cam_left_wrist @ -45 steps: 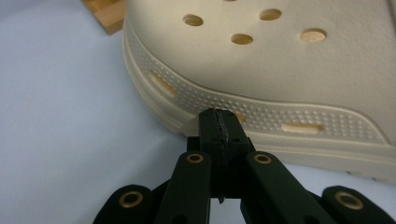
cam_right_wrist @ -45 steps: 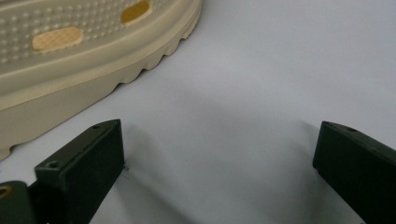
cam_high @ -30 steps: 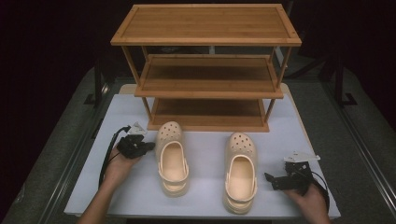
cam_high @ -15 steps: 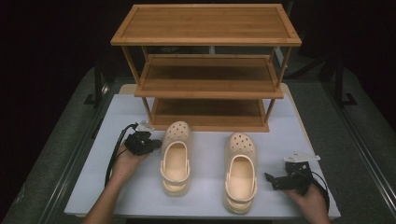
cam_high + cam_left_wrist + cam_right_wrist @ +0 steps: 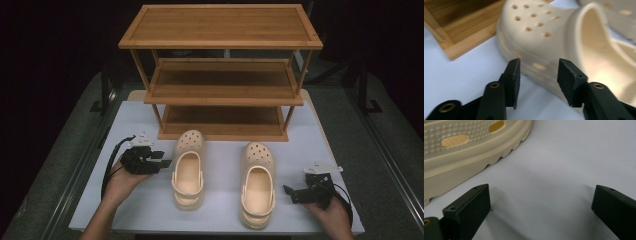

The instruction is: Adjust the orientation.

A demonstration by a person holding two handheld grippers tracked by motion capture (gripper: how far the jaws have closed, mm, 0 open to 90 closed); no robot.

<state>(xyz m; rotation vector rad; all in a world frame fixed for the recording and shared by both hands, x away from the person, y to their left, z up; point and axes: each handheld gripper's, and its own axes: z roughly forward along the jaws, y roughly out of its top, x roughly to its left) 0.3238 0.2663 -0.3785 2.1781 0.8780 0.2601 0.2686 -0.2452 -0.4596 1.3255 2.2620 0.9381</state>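
Two cream clogs lie toes-away on the white table (image 5: 220, 155): the left clog (image 5: 188, 167) and the right clog (image 5: 257, 182). My left gripper (image 5: 166, 159) is held just left of the left clog and points at its side. Its jaws have just been opening and now stand partly apart with nothing between them. In the left gripper view that clog (image 5: 554, 32) lies just past the left gripper (image 5: 539, 73), untouched by the pads. My right gripper (image 5: 291, 193) rests right of the right clog, jaws wide apart over bare table. The right gripper (image 5: 541, 200) has that clog's sole (image 5: 469, 147) at its upper left.
A three-tier bamboo shoe rack (image 5: 222, 70) stands at the back of the table, right behind the clogs' toes; its bottom corner (image 5: 461, 30) is close to the left gripper. Dark floor and rails border the table on both sides.
The left clog has shifted slightly to the right. My left gripper's jaws, closed before, have come apart, and the hand has drawn back a little. The right hand has not moved.
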